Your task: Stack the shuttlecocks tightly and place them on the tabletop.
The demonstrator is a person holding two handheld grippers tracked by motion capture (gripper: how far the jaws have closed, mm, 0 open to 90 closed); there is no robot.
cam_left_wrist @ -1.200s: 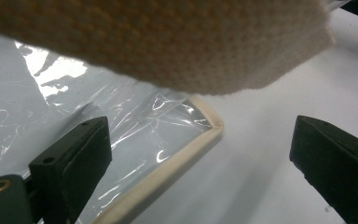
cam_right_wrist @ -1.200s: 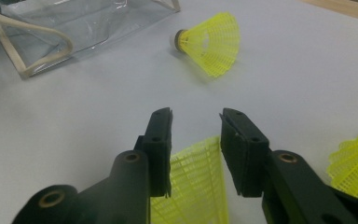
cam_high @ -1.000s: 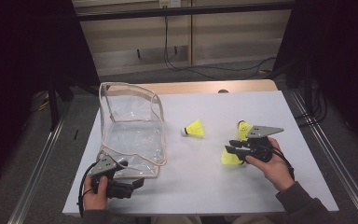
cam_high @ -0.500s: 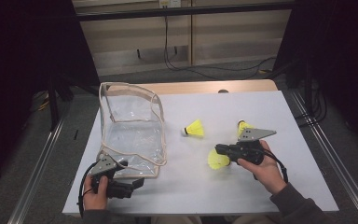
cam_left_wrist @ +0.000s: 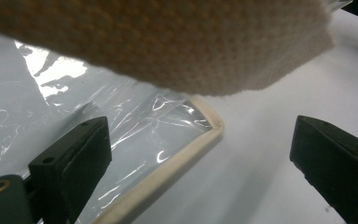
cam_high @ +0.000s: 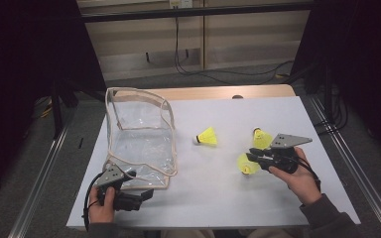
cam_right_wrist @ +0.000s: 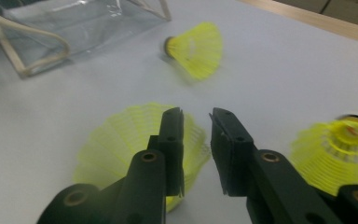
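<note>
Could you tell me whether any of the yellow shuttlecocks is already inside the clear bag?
No, the clear bag holds nothing; all three shuttlecocks lie on the table.

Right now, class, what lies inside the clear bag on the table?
Through the clear bag only the white table shows; no shuttlecock inside. Its near corner, behind the left gripper, is hidden.

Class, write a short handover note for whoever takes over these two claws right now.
Left claw: open, at the clear bag's near corner.
Right claw: jaws have just been opening, nothing between them, over the nearest shuttlecock.
Second shuttlecock and third shuttlecock lie on the table.
Done: none bagged.
Left, probably: grip each one and bag all three.
</note>
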